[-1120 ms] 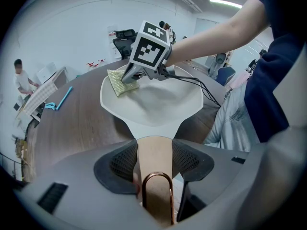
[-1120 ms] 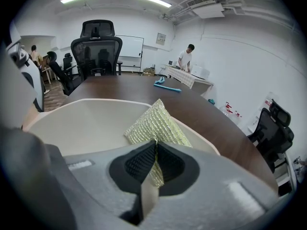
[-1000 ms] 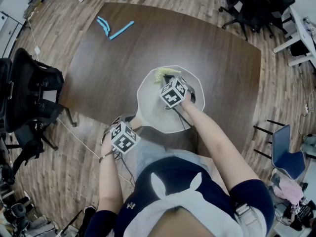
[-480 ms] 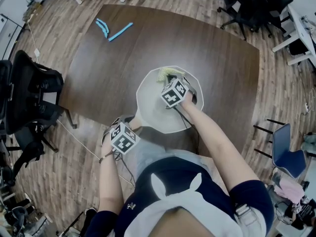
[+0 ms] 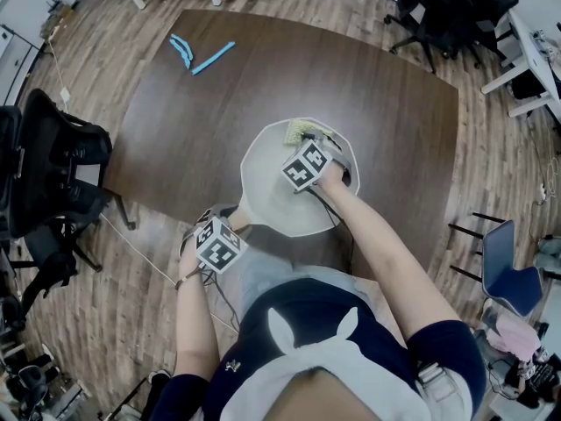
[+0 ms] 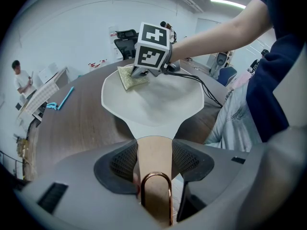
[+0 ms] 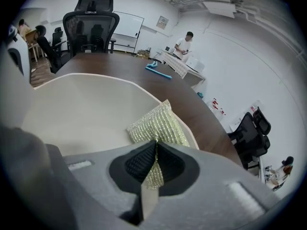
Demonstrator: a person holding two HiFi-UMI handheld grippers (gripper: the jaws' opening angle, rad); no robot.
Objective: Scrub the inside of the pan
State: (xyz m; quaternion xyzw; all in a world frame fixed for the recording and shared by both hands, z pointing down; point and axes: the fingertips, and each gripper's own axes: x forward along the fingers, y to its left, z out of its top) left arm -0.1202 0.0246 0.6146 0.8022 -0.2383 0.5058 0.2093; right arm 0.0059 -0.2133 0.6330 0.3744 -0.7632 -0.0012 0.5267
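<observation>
Gripping one pan (image 5: 267, 196), one scourer (image 5: 301, 131), two claws (image 6: 154, 162) (image 7: 155, 163)

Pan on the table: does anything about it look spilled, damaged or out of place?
Nothing stands out. The pan looks whole, with no spill; the left gripper holds its handle and the right gripper holds a yellow-green scrub pad inside it.

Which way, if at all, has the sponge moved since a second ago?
Yes. In the head view the sponge has slid slightly to the right along the far rim of the pan.
</observation>
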